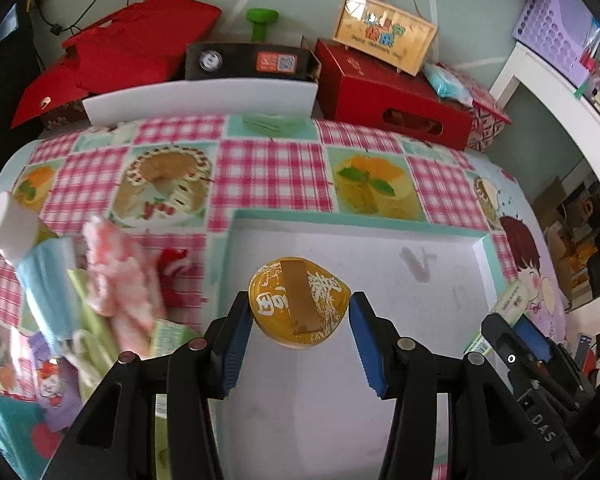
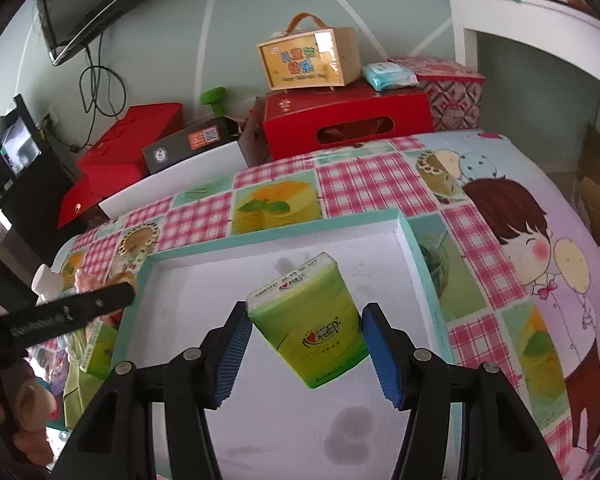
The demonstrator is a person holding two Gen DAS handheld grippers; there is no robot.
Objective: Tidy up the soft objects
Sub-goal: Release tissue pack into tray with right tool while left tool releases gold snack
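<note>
My left gripper [image 1: 300, 330] is shut on a golden round packet [image 1: 300, 304] with a brown strip, which hangs over the white tray with a teal rim [image 1: 340, 221]. In the right wrist view my right gripper [image 2: 306, 340] is shut on a green tissue pack [image 2: 312, 328] above the same tray [image 2: 420, 268]. The right gripper [image 1: 518, 340] also shows at the left view's lower right edge, and the left gripper's black body [image 2: 72, 312] crosses the right view at the left. Left of the tray lies a pile of soft things: a pink-white cloth [image 1: 116, 276], a blue roll [image 1: 48, 288], a red piece [image 1: 176, 276].
The tray lies on a pink-checked cloth [image 1: 268, 172]. Red boxes [image 1: 392, 100], a black box with a gauge [image 1: 244, 62] and a wooden handled box [image 1: 384, 34] line the far edge. A white bottle [image 1: 6, 228] and another green tissue pack [image 2: 98, 346] lie left of the tray. A hand [image 2: 28, 408] is at lower left.
</note>
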